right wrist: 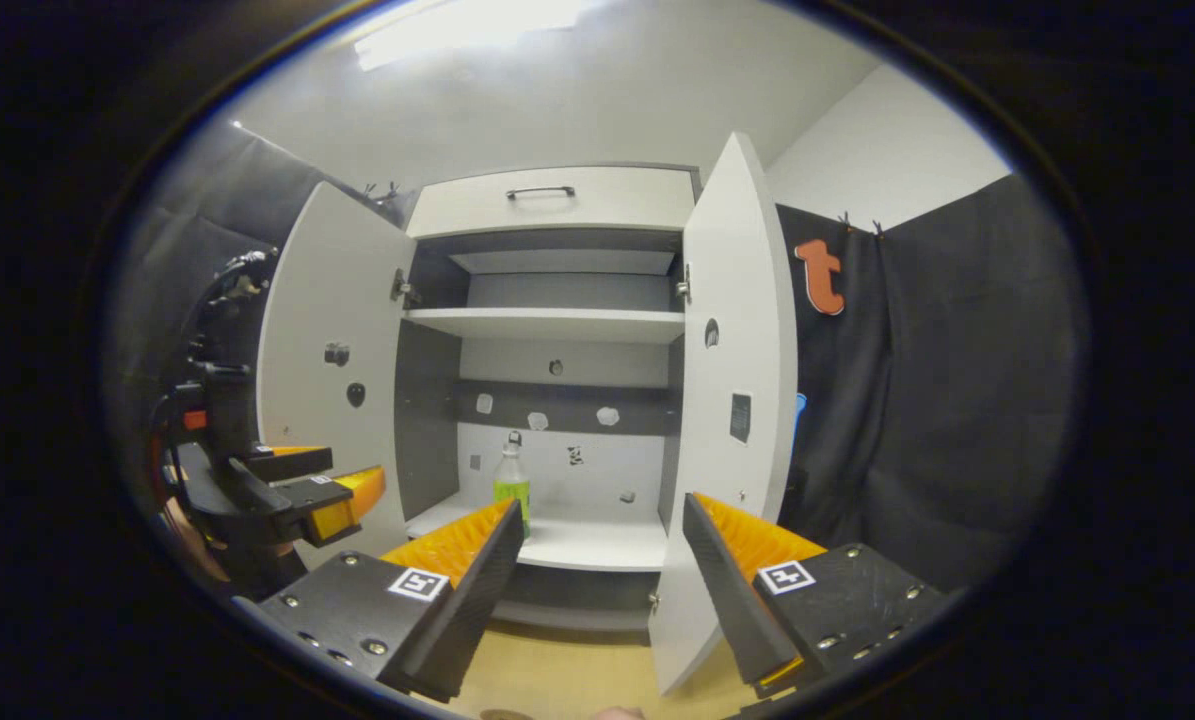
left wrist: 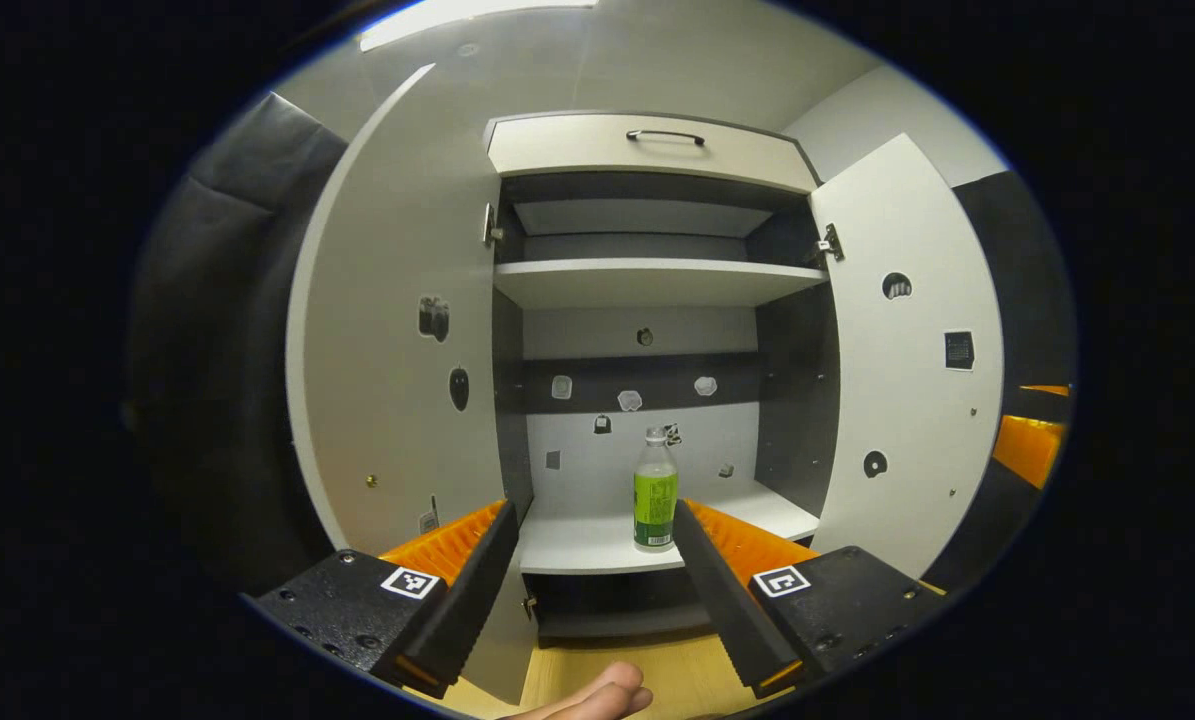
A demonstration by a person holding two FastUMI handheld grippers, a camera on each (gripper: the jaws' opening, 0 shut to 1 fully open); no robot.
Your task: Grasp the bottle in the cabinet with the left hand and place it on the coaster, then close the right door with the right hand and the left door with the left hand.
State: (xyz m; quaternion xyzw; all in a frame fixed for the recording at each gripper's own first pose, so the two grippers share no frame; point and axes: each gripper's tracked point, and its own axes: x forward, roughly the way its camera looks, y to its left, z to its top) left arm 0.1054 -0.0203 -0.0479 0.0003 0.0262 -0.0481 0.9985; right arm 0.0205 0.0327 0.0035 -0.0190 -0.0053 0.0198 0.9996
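A small clear plastic bottle with a green label and a white cap (left wrist: 655, 490) is standing upright on the white bottom shelf (left wrist: 577, 548) of the open white cabinet (left wrist: 647, 150), near the front edge and a bit toward the right side. The left gripper (left wrist: 595, 545) is pointing at the cabinet with its black and orange fingers spread wide and holding nothing, and the bottle is well ahead of it, looking close to the right finger. The right gripper (right wrist: 602, 545) is also spread wide and holding nothing, facing the edge of the white right door (right wrist: 742, 400). The white left door (left wrist: 397, 330) is standing open too. The bottle is probably light, smooth and a little slippery, and thin plastic can squash in if squeezed hard. The best place to hold it is likely around the middle, on the green label, where it is straight and firm. A coaster is hard to pick out here.
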